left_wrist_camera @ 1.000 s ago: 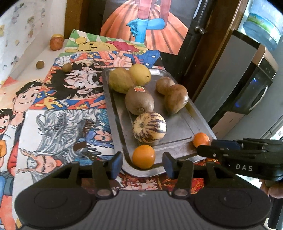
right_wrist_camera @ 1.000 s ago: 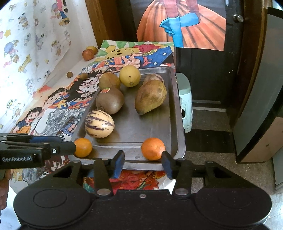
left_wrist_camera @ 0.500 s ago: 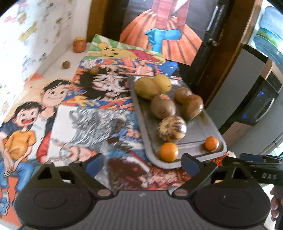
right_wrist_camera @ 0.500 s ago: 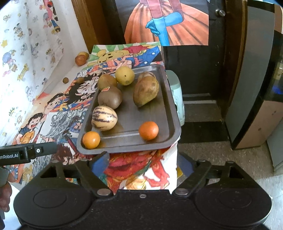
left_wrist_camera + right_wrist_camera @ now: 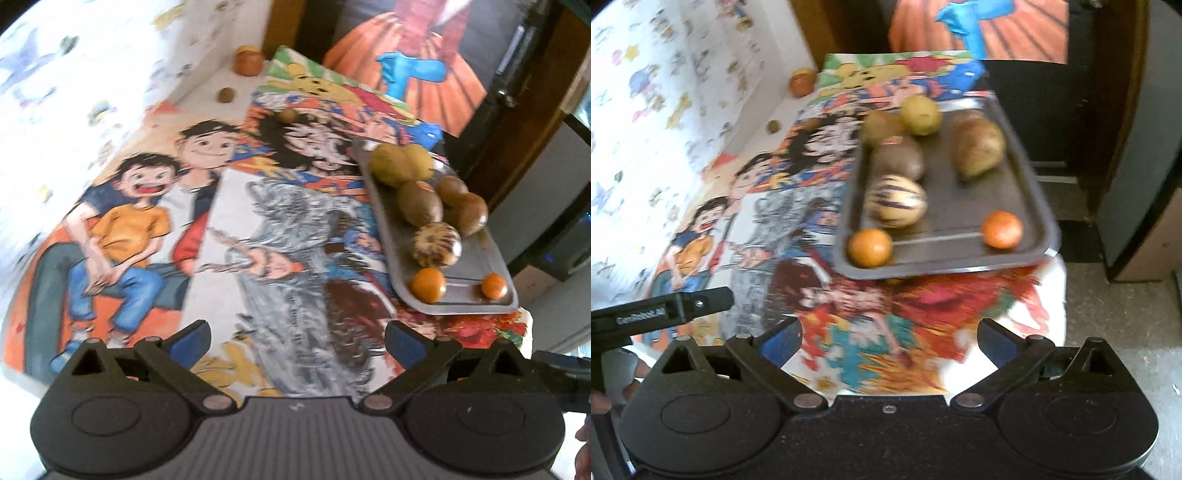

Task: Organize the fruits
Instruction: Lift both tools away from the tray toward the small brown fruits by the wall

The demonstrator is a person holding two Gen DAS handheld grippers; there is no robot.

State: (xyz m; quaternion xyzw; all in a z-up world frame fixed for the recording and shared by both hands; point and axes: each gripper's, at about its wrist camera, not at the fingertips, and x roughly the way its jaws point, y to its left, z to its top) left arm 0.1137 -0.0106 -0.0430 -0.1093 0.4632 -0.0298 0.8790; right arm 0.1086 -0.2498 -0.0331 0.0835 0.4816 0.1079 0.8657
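Note:
A metal tray [image 5: 476, 258] [image 5: 1023, 173] lies at the table's right front corner. It holds two oranges [image 5: 428, 285] [image 5: 870, 247], one at each front corner, a striped melon [image 5: 437, 244] [image 5: 895, 201], a kiwi [image 5: 420, 203] [image 5: 899, 158], a brown mango [image 5: 977, 147] and yellow-green fruits [image 5: 400, 164] at the back. My left gripper [image 5: 297, 341] is open and empty, back over the table's front. My right gripper [image 5: 888, 339] is open and empty, off the table's front edge, well short of the tray.
A cartoon-printed cloth [image 5: 147, 221] covers the table. Loose fruits lie at the far back: an apple [image 5: 248, 62] and two small brown ones [image 5: 225, 95] [image 5: 286, 115]. A door and poster stand behind; the floor [image 5: 1108, 314] lies to the right.
Both grippers have opened wide and drawn back from the oranges at the tray's front. The left one also swung to the left, so the tray now sits at its right.

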